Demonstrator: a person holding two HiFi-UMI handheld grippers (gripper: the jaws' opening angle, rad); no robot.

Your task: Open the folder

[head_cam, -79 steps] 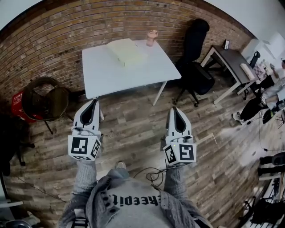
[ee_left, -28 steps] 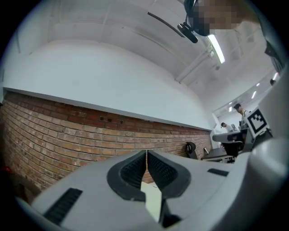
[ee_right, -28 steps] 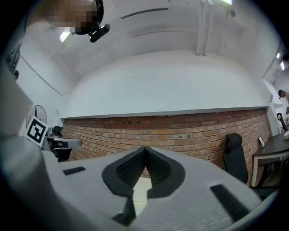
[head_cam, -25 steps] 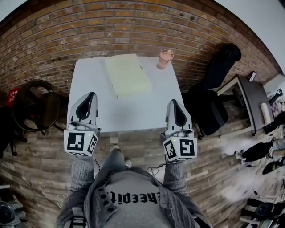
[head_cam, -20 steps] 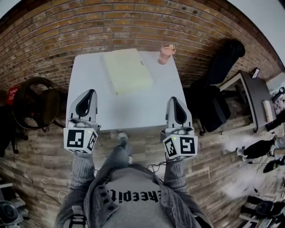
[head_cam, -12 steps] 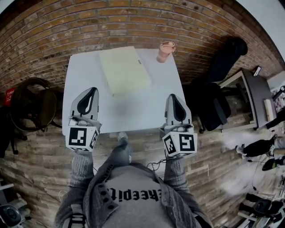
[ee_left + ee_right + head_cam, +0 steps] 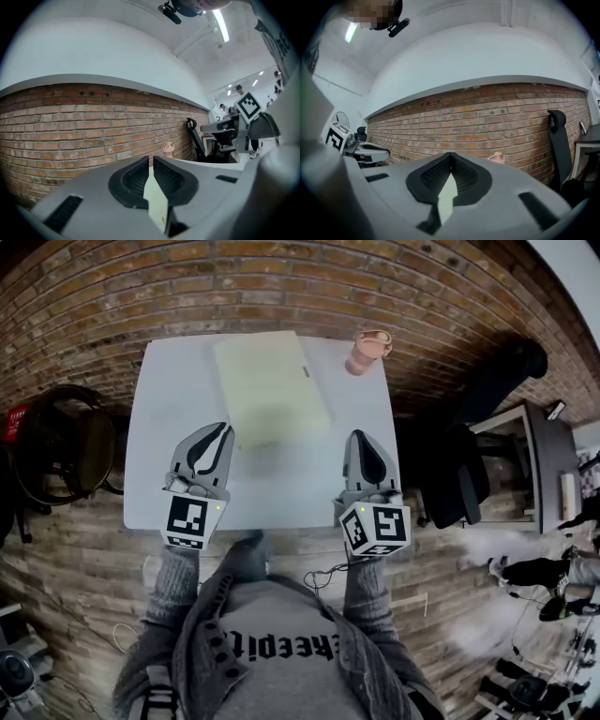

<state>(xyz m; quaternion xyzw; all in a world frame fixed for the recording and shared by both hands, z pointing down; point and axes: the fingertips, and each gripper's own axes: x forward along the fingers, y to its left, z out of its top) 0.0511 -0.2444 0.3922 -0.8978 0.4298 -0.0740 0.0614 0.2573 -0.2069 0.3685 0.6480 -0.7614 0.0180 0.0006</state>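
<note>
There are two hand-held grippers, one pale yellow-green rectangular folder (image 7: 270, 385), one pink cup (image 7: 367, 352) and one square white table (image 7: 169, 427). The left gripper (image 7: 221, 428) sits at lower left of centre and the right gripper (image 7: 361, 435) at lower right of centre, both pointing up the frame over the near part of the table. The left gripper view shows its jaws drawn close, with only a thin slit between the ribbed pads and nothing gripped. The right gripper view shows its tips meeting, also with nothing held. The folder lies closed and flat on the upper middle of the table, slightly askew. Its near edge is just above the left gripper's tips in the picture, and neither gripper touches it. The cup stands at the table's upper right corner, apart from the folder. The table stands against a red brick wall (image 7: 281, 277) that fills the top of the frame, on a worn wooden plank floor (image 7: 75, 549). A dark round-backed chair (image 7: 56, 451) is at the left edge. A black office chair (image 7: 469, 470) and a dark desk (image 7: 548, 460) are at the right. About three seconds earlier the grippers hung over bare floor with the table well above them in the frame. Now the table has filled the centre and both grippers reach over its near edge.
</note>
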